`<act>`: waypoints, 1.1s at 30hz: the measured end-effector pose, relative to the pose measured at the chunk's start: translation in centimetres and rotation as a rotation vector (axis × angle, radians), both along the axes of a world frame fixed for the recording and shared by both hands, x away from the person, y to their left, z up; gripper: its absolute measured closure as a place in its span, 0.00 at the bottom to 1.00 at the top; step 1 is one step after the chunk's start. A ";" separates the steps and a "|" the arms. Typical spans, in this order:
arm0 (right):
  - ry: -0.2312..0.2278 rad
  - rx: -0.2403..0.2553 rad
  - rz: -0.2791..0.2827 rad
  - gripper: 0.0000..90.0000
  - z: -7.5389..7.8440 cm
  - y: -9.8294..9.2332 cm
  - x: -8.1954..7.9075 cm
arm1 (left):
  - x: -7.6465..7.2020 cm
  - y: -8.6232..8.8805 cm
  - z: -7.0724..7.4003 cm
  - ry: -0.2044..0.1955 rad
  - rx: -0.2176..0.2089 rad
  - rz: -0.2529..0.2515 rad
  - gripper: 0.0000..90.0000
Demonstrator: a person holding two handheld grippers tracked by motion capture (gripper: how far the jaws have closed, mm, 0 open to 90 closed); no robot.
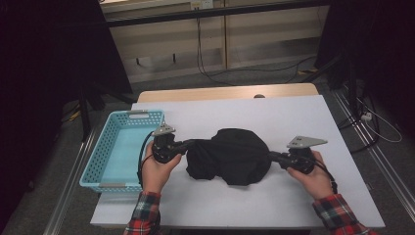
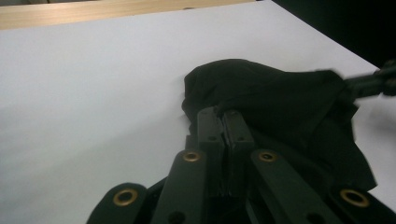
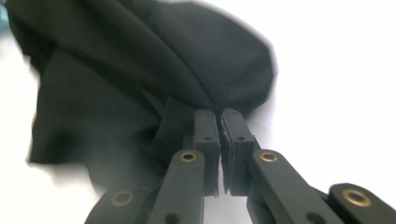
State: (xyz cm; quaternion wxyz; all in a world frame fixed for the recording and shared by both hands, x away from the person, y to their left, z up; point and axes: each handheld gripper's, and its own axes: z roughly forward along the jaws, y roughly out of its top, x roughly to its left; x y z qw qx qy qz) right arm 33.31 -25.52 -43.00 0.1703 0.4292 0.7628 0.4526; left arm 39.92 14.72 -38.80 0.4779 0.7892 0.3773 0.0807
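Observation:
A crumpled black cloth [image 1: 230,156] lies bunched in the middle of the white table [image 1: 293,117]. My left gripper [image 1: 188,144] is shut on the cloth's left edge, jaws pressed together with fabric pinched at the tips [image 2: 223,112]. From the other side my right gripper [image 1: 271,155] is shut on the right edge. In the right gripper view a fold of the cloth [image 3: 116,70] runs into the closed jaw tips [image 3: 219,114]. The cloth [image 2: 280,102] spreads beyond the left jaws, and the right gripper [image 2: 373,81] shows blurred at its far side.
A light blue plastic basket [image 1: 98,161] with nothing in it stands at the table's left edge, just beside the left hand. A wooden strip [image 1: 225,92] borders the table's far edge. Cables trail on the floor behind.

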 end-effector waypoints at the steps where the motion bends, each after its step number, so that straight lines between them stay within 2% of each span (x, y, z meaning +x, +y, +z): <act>1: -0.020 0.010 -0.019 0.96 0.5 -0.5 0.1 | 0.1 -0.2 0.0 -0.002 0.000 -0.002 0.98; 2: -0.020 0.010 -0.019 0.96 0.5 -0.5 0.1 | 0.1 -0.2 0.0 -0.002 0.000 -0.002 0.98; 3: -0.063 0.009 -0.053 0.96 1.3 -1.1 0.4 | 0.2 -0.7 -0.2 -0.005 -0.009 -0.006 0.98; 5: -0.073 0.001 -0.063 0.96 1.6 -1.3 0.6 | 0.2 -1.0 -0.3 -0.004 0.002 -0.016 0.98; 6: -0.092 -0.031 -0.085 0.96 1.7 -1.3 0.8 | 0.4 -1.6 -0.7 -0.001 0.012 -0.019 0.98; 7: -0.092 -0.031 -0.085 0.96 1.7 -1.3 0.8 | 0.4 -1.6 -0.7 -0.001 0.012 -0.019 0.98; 8: -0.073 -0.044 -0.086 0.96 1.2 -1.1 1.0 | 0.7 -1.8 -1.3 0.014 0.029 -0.014 0.98; 9: -0.060 -0.044 -0.081 0.96 0.8 -1.0 1.1 | 0.7 -1.8 -1.3 0.014 0.029 -0.014 0.97; 10: -0.049 -0.046 -0.080 0.96 0.4 -0.8 1.2 | 0.9 -1.7 -2.1 0.041 0.036 -0.014 0.97; 12: -0.026 -0.064 -0.076 0.96 -0.3 -0.6 1.3 | 1.1 -1.8 -2.6 0.053 0.040 -0.013 0.97; 17: -0.003 -0.076 -0.055 0.94 -1.0 -0.2 1.2 | 1.0 -1.9 -2.6 0.053 0.039 -0.028 0.97; 18: 0.004 -0.073 -0.031 0.90 -1.1 0.1 1.1 | 0.8 -2.0 -2.5 0.054 0.034 -0.031 0.97; 20: 0.004 -0.080 -0.016 0.85 -1.1 0.3 0.8 | 0.7 -1.9 -2.4 0.047 0.039 -0.028 0.97; 23: -0.004 -0.047 -0.020 0.74 -0.9 0.0 0.2 | 0.6 -1.7 -2.5 0.053 0.039 -0.029 0.97; 26: -0.015 -0.037 0.006 0.67 -0.6 -0.3 -0.7 | 0.5 -1.7 -2.5 0.058 0.040 -0.029 0.97; 28: -0.013 -0.051 0.022 0.67 -0.5 -0.6 -1.3 | 0.5 -1.6 -2.4 0.057 0.037 -0.028 0.97; 31: -0.016 -0.040 0.025 0.66 -0.4 -0.9 -1.9 | 0.4 -1.7 -2.2 0.051 0.037 -0.029 0.97; 33: -0.011 -0.043 0.028 0.72 -0.4 -1.1 -2.7 | 0.4 -1.5 -2.2 0.050 0.039 -0.023 0.97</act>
